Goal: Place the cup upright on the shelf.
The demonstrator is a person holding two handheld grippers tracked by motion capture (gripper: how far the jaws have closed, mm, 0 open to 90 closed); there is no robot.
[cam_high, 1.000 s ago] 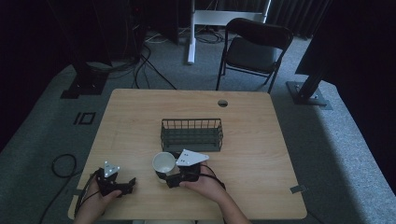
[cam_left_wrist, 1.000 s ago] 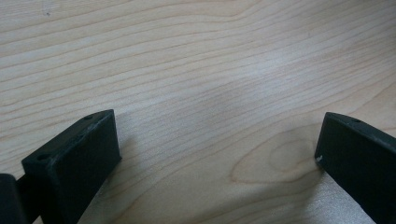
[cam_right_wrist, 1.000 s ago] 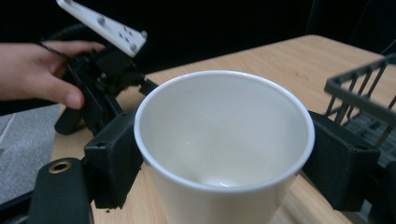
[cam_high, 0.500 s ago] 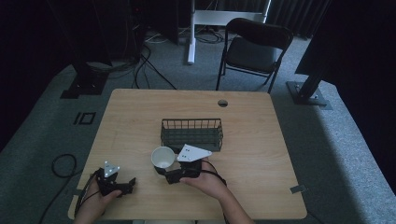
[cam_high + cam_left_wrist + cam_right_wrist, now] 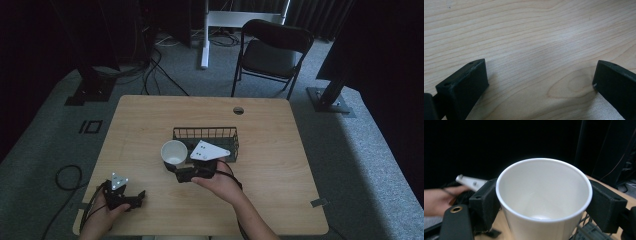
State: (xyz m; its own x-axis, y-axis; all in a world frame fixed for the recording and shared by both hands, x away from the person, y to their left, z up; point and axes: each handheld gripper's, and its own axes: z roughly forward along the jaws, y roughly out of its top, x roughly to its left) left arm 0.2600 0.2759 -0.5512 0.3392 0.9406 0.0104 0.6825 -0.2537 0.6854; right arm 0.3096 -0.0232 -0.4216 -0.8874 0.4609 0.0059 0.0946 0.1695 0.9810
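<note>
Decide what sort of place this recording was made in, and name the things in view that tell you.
Probably a lab or studio set up for recording, not a home: one bare wooden table on grey carpet, dark stands with loose cables behind it, and a folding chair.

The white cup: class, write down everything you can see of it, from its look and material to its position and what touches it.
The white cup is plain, apparently paper, with a rolled rim and walls tapering downward. It looks empty inside. It stands roughly upright, mouth up, held between the two black jaws of the right claw, one pressing each side. In the high view the cup sits above the wooden table, just left of the wire basket.
</note>
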